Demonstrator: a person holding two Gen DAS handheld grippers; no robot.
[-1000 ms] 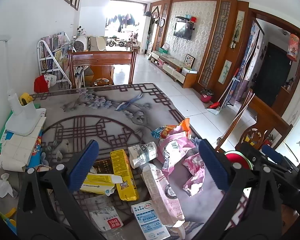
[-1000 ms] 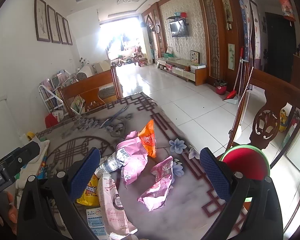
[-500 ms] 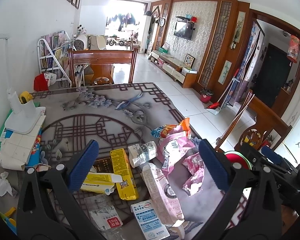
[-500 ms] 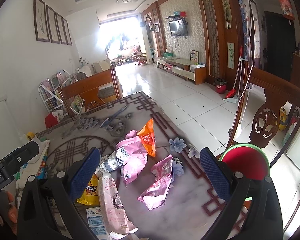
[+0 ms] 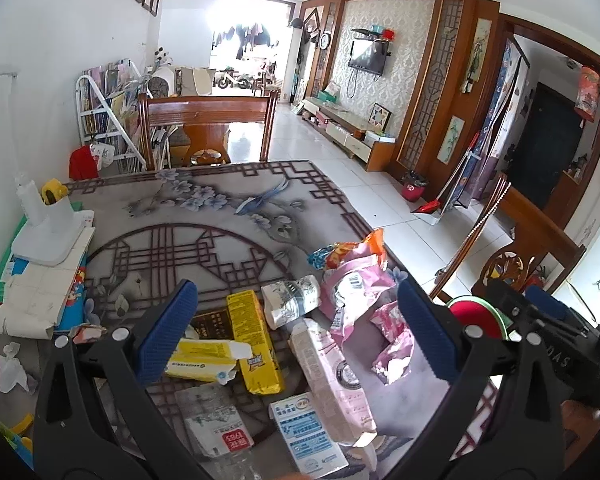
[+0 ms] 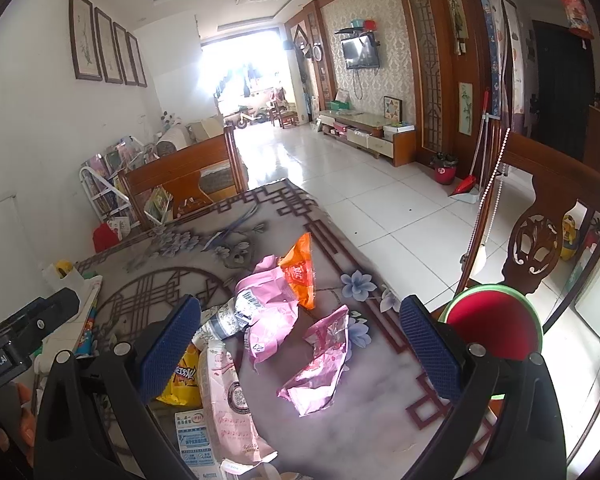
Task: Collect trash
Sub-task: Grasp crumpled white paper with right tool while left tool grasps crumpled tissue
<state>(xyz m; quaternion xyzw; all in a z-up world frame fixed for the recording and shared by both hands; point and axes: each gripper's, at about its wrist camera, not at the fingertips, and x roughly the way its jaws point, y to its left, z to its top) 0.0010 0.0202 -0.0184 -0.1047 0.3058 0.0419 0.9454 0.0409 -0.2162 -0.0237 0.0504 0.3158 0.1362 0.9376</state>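
Note:
Trash lies scattered on the near part of the patterned table: a yellow wrapper, a yellow and white box, a crushed paper cup, a long pink carton, pink wrappers and a blue and white carton. My left gripper hovers open above them, holding nothing. My right gripper is open too, above a crumpled pink wrapper, with a larger pink bag and an orange wrapper beyond. A red bin with a green rim stands beside the table's right edge.
Paper, tissues and a white stand crowd the table's left side. A wooden chair stands at the far end, another chair on the right beside the bin. Tiled floor stretches beyond the right edge.

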